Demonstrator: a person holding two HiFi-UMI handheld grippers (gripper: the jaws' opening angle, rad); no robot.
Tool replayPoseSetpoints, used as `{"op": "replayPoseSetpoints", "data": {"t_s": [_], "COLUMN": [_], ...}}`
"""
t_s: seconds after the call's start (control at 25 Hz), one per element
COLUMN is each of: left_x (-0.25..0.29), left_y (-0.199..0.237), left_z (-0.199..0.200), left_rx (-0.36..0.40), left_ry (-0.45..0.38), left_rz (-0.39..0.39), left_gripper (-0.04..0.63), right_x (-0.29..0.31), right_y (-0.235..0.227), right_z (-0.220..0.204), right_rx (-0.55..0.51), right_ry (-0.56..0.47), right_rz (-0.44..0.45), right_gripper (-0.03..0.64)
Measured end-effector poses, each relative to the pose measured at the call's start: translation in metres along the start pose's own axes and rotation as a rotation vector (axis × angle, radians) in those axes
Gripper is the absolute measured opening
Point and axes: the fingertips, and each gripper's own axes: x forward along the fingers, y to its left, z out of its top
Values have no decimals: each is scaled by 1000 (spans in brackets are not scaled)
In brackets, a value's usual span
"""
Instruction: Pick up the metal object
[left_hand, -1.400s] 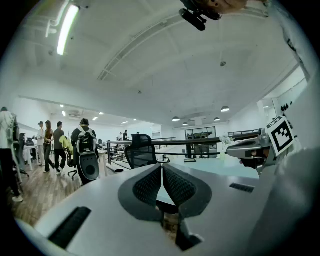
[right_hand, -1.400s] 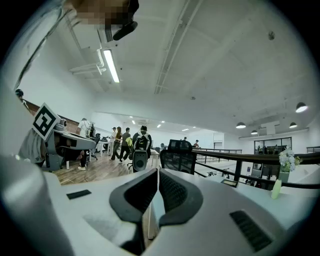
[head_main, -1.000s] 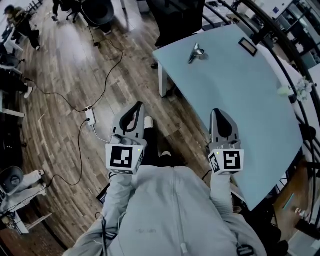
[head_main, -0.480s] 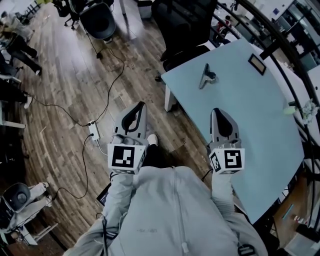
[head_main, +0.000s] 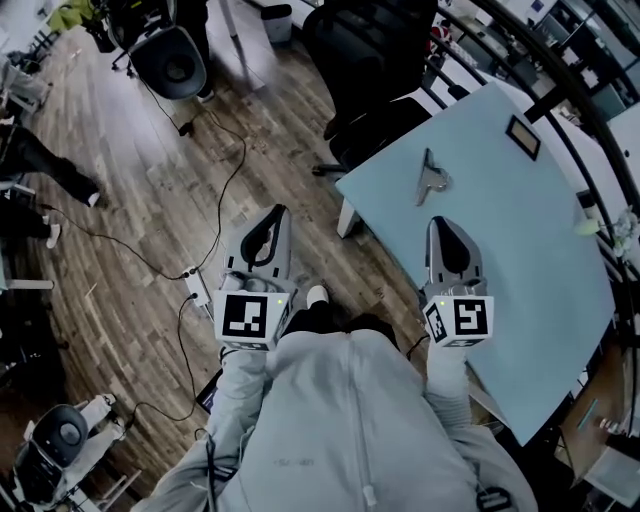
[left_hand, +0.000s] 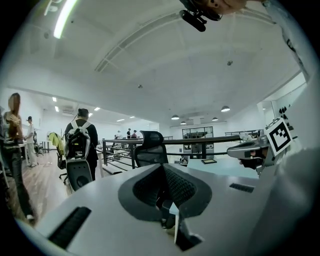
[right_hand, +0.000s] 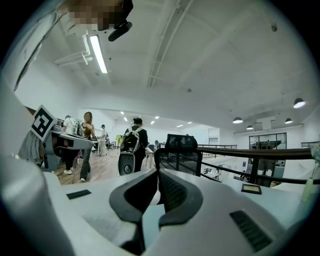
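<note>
Grippers first, starting at our left: the left grey two-jaw gripper (head_main: 276, 214) hangs over the brown wooden plank floor (head_main: 140, 200), its jaws pressed together with nothing between them. The right grey two-jaw gripper (head_main: 441, 224) sits over the near edge of the pale blue table (head_main: 530, 240), its jaws likewise closed and empty. Just ahead of it, not touching, the small silver metal object (head_main: 430, 178) lies flat on the tabletop near the corner. It may be a clip or a hinge, but it is too small for us to be sure.

We judge the main risk to be reaching in as things stand. Closed jaws would only shove the piece across the smooth top, perhaps off the nearby edge. It also lies low and thin, so opened jaws could scrape the table or slip off it.

Against the picture from a second back, the table and its object have drawn much nearer to the right gripper. Both grippers keep their places in our view, unopened.
</note>
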Motion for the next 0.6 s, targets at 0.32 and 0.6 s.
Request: {"op": "replayPoseSetpoints", "data": {"t_s": [0.32,0.6], "left_x": [24,90], "left_y": [10,8], "left_z": [-21,-20], "left_rx": [-17,-1], "left_ry": [67,67], "left_rz": [-54,-107], "left_gripper": [34,34], "right_x": [16,53], "right_y": [-6,-38], "right_z": [-16,-33], "right_rx": [33,60], "right_ry": [51,78], "right_rz": [-49,-84], "right_gripper": [25,25]}}
